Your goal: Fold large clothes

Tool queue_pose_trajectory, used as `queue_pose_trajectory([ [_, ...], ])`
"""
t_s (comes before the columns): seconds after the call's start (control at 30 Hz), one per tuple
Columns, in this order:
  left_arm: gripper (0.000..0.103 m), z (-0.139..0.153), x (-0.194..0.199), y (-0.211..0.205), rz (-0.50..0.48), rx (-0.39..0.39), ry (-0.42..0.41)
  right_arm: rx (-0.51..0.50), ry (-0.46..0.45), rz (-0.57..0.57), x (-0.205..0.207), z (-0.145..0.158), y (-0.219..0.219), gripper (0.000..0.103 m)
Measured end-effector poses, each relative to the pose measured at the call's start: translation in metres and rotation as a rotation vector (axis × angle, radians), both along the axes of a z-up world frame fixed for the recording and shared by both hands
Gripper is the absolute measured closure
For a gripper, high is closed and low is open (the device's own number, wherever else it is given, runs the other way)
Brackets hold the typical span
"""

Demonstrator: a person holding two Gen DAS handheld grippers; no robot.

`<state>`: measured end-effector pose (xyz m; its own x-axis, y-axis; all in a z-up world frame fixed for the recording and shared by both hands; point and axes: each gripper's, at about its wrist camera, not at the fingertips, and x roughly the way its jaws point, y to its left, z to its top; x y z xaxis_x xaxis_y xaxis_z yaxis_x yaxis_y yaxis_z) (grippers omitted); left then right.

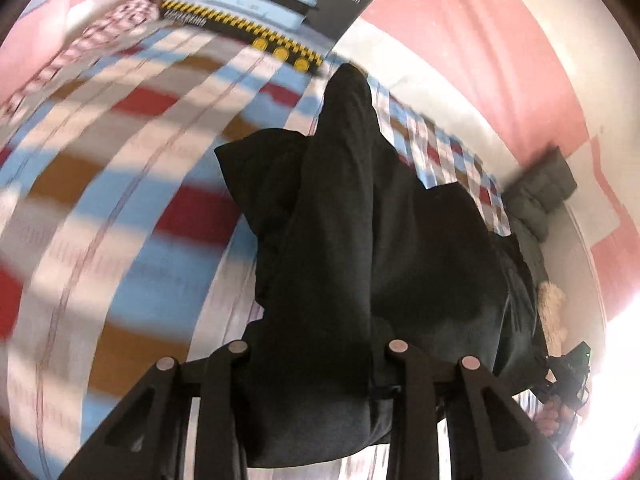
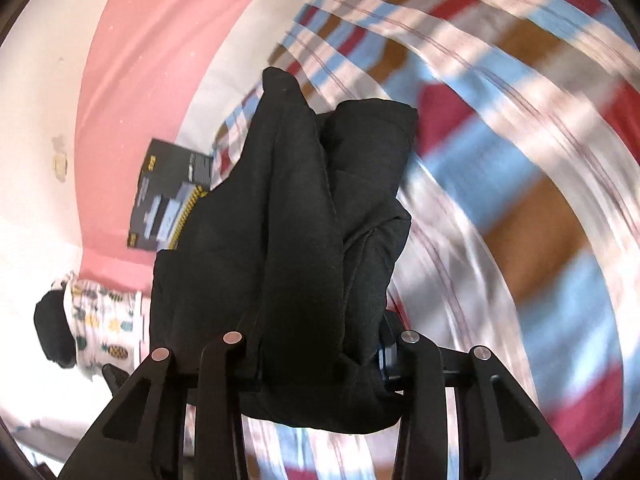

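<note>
A large black garment [image 1: 352, 216] hangs bunched from my left gripper [image 1: 316, 364], which is shut on its fabric and holds it up over the checked bed sheet [image 1: 132, 208]. In the right wrist view the same black garment [image 2: 304, 208] hangs in folds from my right gripper [image 2: 320, 360], which is also shut on it. My right gripper and the hand holding it show at the lower right of the left wrist view [image 1: 568, 376]. Both views are blurred by motion.
A dark printed cardboard box [image 1: 264, 4] lies at the head of the bed, also in the right wrist view [image 2: 168, 200]. A red-checked cloth [image 1: 100, 32] lies next to it. A grey cushion [image 1: 540, 192] sits by the pink wall. A pineapple-print cloth [image 2: 104, 320] is at left.
</note>
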<state>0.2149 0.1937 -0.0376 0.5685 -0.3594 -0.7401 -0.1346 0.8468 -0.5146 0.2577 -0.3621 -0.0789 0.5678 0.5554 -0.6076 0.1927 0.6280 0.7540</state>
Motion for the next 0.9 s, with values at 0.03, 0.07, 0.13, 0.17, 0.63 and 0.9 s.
queue_pose_trajectory([
  [0.03, 0.07, -0.004, -0.017, 0.0, 0.001, -0.005, 0.013, 0.001, 0.014, -0.002, -0.018, -0.004, 0.001, 0.065],
  [0.07, 0.07, -0.009, -0.037, -0.001, 0.003, -0.008, 0.03, 0.002, 0.029, -0.005, -0.037, -0.006, 0.001, 0.065],
  [0.13, 0.07, -0.014, -0.072, -0.002, 0.008, -0.019, 0.052, 0.001, 0.059, -0.003, -0.073, -0.009, 0.003, 0.065],
  [0.17, 0.07, -0.016, -0.089, -0.002, 0.012, -0.028, 0.06, -0.001, 0.067, -0.002, -0.083, -0.008, 0.004, 0.065],
  [0.63, 0.052, -0.021, -0.137, -0.002, 0.023, 0.001, 0.124, -0.122, 0.094, -0.036, -0.145, -0.001, 0.004, 0.042],
  [0.9, 0.045, 0.012, -0.143, 0.015, 0.064, 0.068, 0.065, -0.277, -0.095, -0.067, -0.145, 0.053, -0.009, 0.034],
])
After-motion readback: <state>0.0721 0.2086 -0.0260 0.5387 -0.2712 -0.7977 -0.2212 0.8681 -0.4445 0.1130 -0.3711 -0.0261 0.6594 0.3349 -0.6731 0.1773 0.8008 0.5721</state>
